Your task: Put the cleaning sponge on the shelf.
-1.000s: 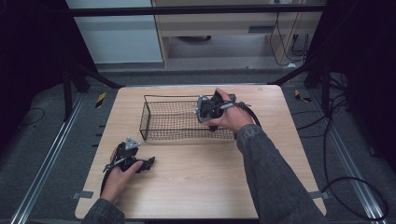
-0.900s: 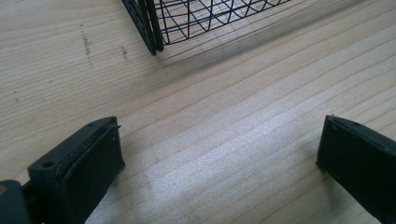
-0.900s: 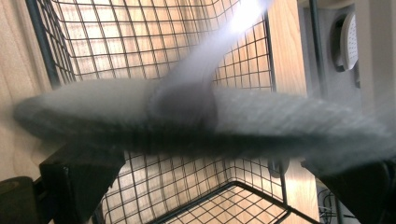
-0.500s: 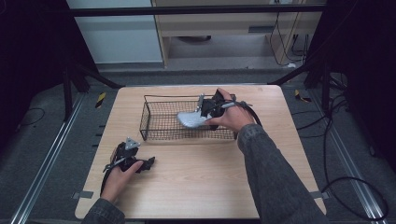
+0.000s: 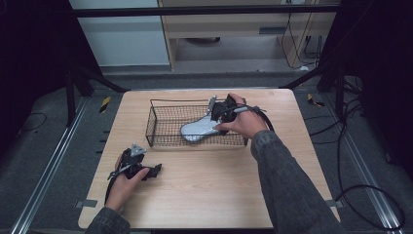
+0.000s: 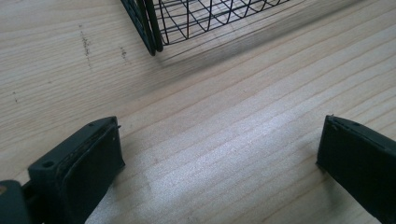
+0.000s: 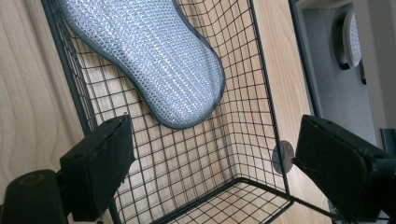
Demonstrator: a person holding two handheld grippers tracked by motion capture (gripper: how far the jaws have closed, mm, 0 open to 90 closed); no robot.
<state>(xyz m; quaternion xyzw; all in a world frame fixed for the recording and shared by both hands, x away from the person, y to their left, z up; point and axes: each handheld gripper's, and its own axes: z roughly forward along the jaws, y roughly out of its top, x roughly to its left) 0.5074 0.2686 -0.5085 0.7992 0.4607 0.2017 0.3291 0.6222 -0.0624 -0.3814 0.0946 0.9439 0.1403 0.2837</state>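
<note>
R gripper (image 7: 210,158) hangs over the wire basket's (image 5: 160,127) right end, jaws apart and just been closing, nothing between them. Silver mesh insole (image 7: 149,56), unseen 1 s ago, now lies flat inside basket, so drop looks done. L gripper (image 6: 219,163) rests near-left on table (image 5: 204,195), wide open, empty. Count: 1 insole, 1 basket, 2 grippers.

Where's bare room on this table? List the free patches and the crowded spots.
Free: the wood between the basket's near wall and the table's near edge, right of the left gripper; the strip left of the basket; the right edge strip. Crowded: the basket's right half, with the pad and right gripper.
</note>
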